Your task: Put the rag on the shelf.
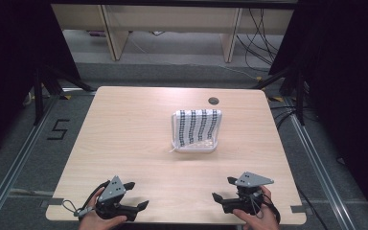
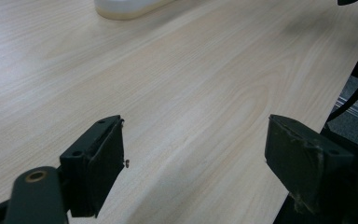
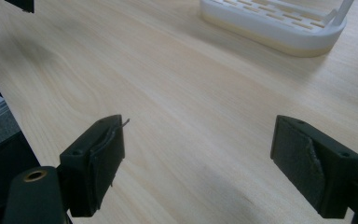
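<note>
A white slotted rack (image 1: 195, 130) with dark striped panels stands near the middle of the light wooden table (image 1: 124, 139). Its white base shows at the top of the left gripper view (image 2: 126, 8) and at the upper right of the right gripper view (image 3: 279, 25). My left gripper (image 1: 136, 195) rests at the table's front left, held by a hand, jaws wide apart with nothing between them (image 2: 193, 149). My right gripper (image 1: 223, 189) sits at the front right, also open and empty (image 3: 198, 156). Both are well short of the rack.
A round cable hole (image 1: 213, 100) lies near the table's far edge, behind the rack. Dark curtains flank both sides. Metal floor rails (image 1: 316, 158) run along the table, and cables (image 1: 258, 43) lie on the floor beyond it.
</note>
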